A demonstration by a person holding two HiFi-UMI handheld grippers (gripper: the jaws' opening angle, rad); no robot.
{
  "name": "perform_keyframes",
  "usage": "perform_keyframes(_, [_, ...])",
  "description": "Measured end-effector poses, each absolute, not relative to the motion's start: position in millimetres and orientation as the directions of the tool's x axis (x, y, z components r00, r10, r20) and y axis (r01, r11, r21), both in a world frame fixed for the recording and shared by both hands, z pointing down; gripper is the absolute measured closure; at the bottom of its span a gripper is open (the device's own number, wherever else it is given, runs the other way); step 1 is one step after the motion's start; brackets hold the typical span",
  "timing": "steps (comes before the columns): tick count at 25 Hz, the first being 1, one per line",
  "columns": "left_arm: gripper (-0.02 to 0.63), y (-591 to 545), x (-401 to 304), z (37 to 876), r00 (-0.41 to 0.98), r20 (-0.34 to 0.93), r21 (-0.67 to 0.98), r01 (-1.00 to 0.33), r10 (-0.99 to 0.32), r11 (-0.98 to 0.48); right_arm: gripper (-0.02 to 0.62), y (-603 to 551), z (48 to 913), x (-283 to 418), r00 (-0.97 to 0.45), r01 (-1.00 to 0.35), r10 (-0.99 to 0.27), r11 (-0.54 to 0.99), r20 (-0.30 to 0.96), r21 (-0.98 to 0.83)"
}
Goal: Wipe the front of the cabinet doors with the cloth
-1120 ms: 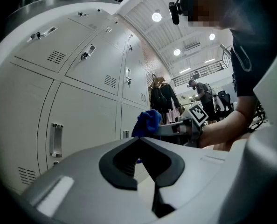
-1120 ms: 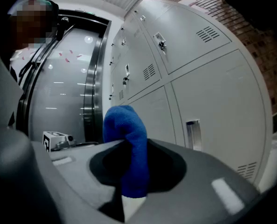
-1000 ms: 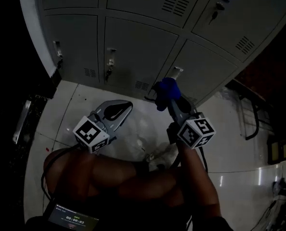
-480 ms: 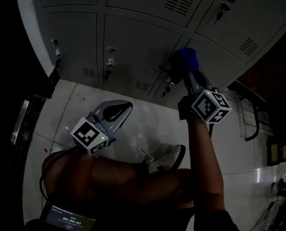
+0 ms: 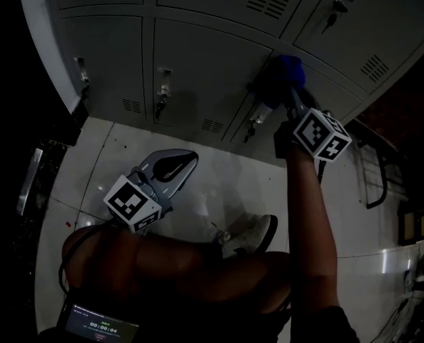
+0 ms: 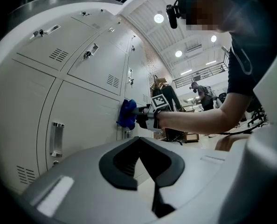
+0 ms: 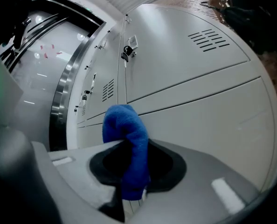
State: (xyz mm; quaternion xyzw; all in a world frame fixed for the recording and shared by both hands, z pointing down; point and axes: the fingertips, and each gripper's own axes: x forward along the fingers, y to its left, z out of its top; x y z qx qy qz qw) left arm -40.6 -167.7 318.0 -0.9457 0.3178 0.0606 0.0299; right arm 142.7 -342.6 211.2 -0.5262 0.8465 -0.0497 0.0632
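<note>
Evidently soft and light, the fuzzy blue terry cloth sits bunched in the right gripper, whose jaws are clenched across its thick fold. The free end appears to touch the smooth grey sheet-metal cabinet doors, below their louvred vents. It should drape and compress easily, so a pinch on the doubled fold suits it. The left gripper hangs well apart from the doors, jaws closed on nothing.

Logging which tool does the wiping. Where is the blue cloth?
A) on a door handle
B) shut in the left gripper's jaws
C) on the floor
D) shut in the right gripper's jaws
D: the right gripper pinches the blue cloth at the cabinet door; the left gripper holds nothing.
</note>
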Motion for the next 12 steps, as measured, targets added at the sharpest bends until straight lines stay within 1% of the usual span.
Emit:
perform_keyframes(5, [0.6, -168.1, -40.7, 320.9, 0.79, -0.128, -0.019, -0.606, -0.599, -0.795, 0.514, -339.6, 212.1, 160.6, -0.407, -0.901, -0.912, 0.411, -0.055, -0.138])
perform_keyframes(12, [0.6, -168.5, -39.8, 324.5, 0.793, -0.115, -0.025, -0.605, -0.598, -0.796, 0.514, -333.5, 210.1, 207.1, -0.346, -0.927, -0.937, 0.35, -0.052, -0.134])
